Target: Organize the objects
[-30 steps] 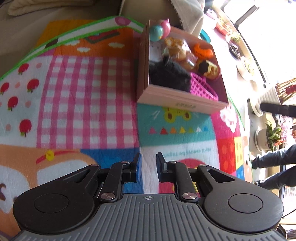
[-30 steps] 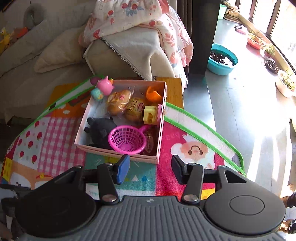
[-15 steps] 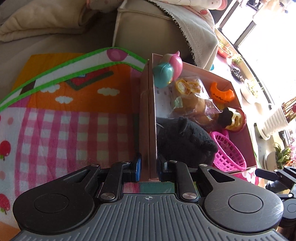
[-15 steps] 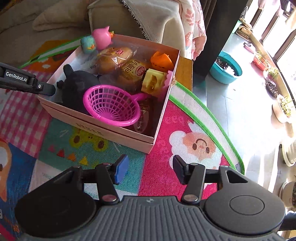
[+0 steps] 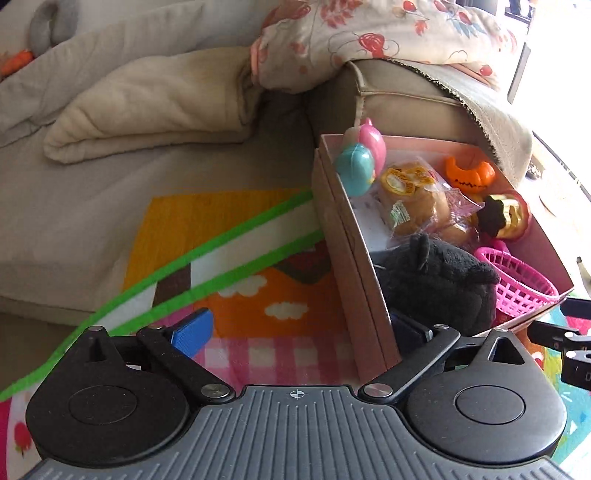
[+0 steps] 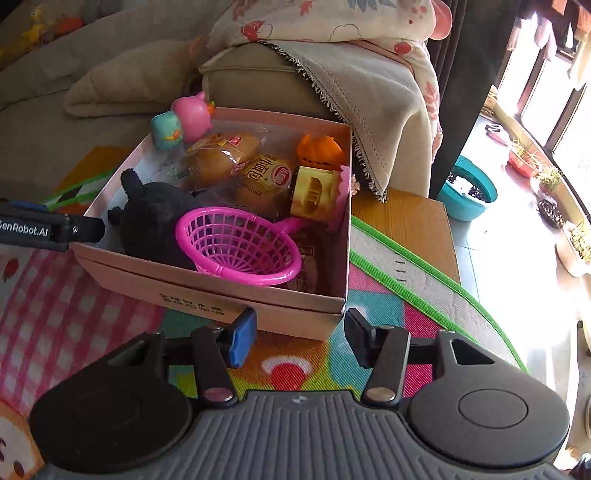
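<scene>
A pink cardboard box (image 6: 207,295) stands on a colourful play mat (image 6: 74,302). It holds a black plush toy (image 6: 155,218), a pink plastic basket (image 6: 240,243), wrapped buns (image 6: 221,155), an orange pumpkin toy (image 6: 321,149), and pink and teal figures (image 6: 184,118) at its far corner. My left gripper (image 5: 299,328) is open and straddles the box's left wall (image 5: 354,266), one finger outside, one inside by the plush (image 5: 439,280). My right gripper (image 6: 299,339) is open at the box's near right corner, not touching it.
A beige sofa with a folded blanket (image 5: 147,103) and floral quilt (image 6: 332,22) stands right behind the box. A wooden board (image 6: 406,225) lies under the mat at right. A teal basin (image 6: 467,192) and plant pots (image 6: 524,162) sit on the floor at right.
My left gripper has opened wide and moved forward along the box's left wall. My right gripper has come closer to the box's near right corner.
</scene>
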